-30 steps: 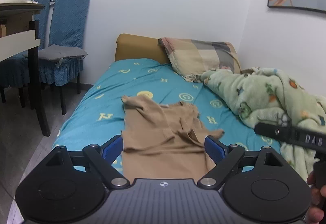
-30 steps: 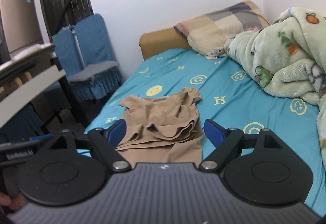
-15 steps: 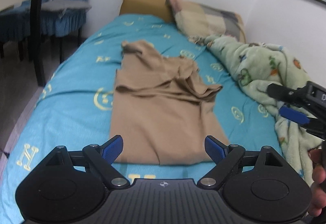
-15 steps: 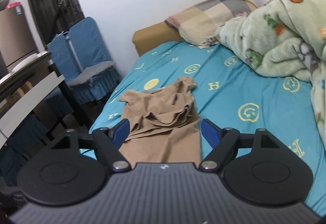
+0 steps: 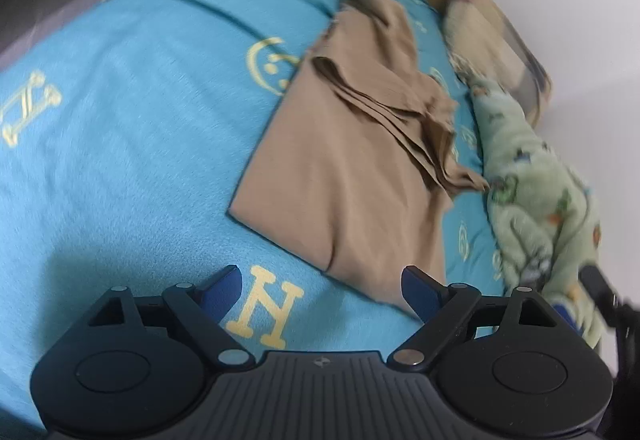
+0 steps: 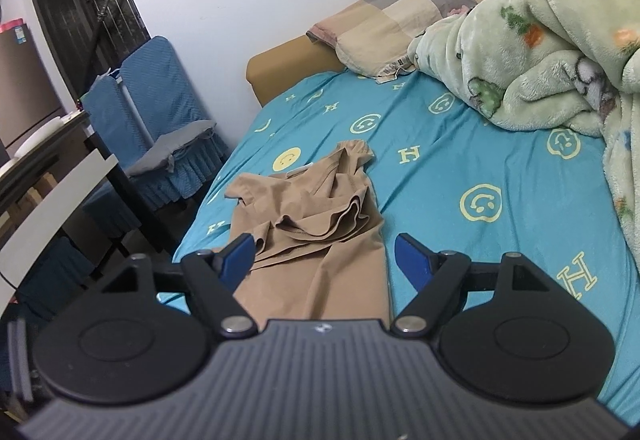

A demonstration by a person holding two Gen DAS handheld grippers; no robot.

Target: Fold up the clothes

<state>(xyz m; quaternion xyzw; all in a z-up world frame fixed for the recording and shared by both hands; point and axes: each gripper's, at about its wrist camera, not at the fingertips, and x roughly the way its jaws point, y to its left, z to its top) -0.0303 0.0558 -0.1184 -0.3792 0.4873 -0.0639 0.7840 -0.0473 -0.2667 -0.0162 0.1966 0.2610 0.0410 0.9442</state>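
Note:
A tan shirt [image 5: 352, 167] lies on the turquoise bed sheet [image 5: 132, 143], its lower part flat and its upper part bunched in folds. It also shows in the right wrist view [image 6: 316, 232]. My left gripper [image 5: 320, 290] is open and empty, tilted, just above the sheet by the shirt's near hem corner. My right gripper [image 6: 324, 260] is open and empty, hovering over the shirt's lower part. A sliver of the right gripper [image 5: 600, 288] shows at the left view's right edge.
A green fleece blanket [image 6: 560, 51] is piled on the bed's right side. A plaid pillow [image 6: 392, 23] lies by the tan headboard [image 6: 288, 71]. Blue-covered chairs [image 6: 152, 111] and a dark table [image 6: 52, 175] stand left of the bed.
My left gripper has dropped low, tilted and moved close to the shirt's near hem. My right gripper has shifted slightly nearer over the shirt. Both stay open.

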